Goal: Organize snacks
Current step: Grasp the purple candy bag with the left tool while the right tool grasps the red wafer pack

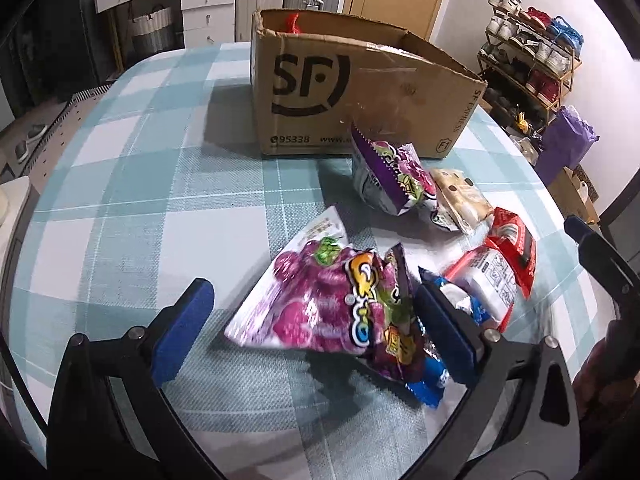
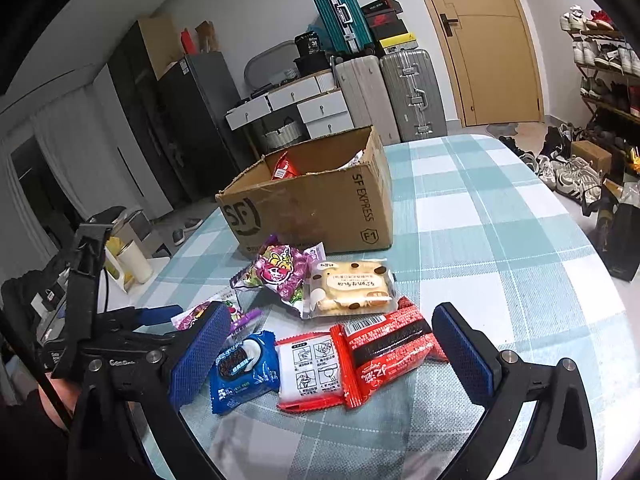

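Note:
My left gripper [image 1: 316, 332] is open, its blue pads on either side of a crumpled purple grape gummy bag [image 1: 304, 304] that touches neither pad clearly. A blue Oreo pack [image 1: 432, 380] lies partly under that bag. My right gripper [image 2: 332, 356] is open low over the table, spanning the Oreo pack [image 2: 246, 368], a white-and-red pack [image 2: 310, 372] and a red wafer pack [image 2: 388, 352]. Farther off lie a second purple candy bag [image 2: 280, 272] and a cream biscuit pack [image 2: 348, 284]. The open SF cardboard box [image 2: 312, 204] behind them holds a red snack [image 2: 284, 168].
The table wears a blue-and-white checked cloth [image 2: 500, 240]. Its right side, beside the box, is bare cloth. A shoe rack [image 1: 528, 56] and bags stand on the floor to the right. Suitcases [image 2: 404, 92] and drawers are behind the table.

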The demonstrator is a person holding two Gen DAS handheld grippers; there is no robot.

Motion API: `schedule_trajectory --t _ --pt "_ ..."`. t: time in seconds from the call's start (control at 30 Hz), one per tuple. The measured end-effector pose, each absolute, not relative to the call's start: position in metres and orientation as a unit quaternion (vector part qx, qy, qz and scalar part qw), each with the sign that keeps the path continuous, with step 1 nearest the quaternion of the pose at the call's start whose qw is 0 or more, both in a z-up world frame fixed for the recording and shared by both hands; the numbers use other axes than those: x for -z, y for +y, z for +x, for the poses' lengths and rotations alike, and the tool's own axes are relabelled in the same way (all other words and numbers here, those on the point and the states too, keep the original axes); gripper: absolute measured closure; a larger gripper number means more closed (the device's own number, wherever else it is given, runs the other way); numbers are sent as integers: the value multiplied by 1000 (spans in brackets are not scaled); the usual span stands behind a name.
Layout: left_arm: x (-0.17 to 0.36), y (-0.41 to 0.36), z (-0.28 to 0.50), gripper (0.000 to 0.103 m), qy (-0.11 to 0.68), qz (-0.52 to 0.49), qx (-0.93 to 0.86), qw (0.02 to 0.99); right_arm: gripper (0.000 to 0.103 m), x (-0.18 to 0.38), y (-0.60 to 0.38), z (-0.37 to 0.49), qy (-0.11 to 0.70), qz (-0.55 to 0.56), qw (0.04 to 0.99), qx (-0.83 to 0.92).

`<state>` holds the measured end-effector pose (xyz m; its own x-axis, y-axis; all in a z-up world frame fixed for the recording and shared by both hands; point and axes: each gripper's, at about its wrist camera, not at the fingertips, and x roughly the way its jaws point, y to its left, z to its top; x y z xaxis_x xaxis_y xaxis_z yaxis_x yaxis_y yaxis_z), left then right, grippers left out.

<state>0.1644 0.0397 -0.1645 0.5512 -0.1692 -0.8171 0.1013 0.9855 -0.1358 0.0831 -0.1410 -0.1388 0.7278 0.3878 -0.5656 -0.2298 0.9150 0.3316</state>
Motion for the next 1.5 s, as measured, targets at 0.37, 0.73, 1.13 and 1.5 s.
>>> schedule_trajectory --t 0.37,0.73,1.13,1.5 --pt "184 38 179 40 476 -57 114 870 1 150 -146 83 339 134 917 -163" --pt "180 34 176 62 469 -51 155 868 1 154 -149 84 343 141 915 -158" --pt "180 31 171 62 472 -49 151 867 1 155 -153 82 344 143 915 -154" --pt "172 28 165 61 471 -47 158 867 1 159 -158 84 353 146 913 -144"
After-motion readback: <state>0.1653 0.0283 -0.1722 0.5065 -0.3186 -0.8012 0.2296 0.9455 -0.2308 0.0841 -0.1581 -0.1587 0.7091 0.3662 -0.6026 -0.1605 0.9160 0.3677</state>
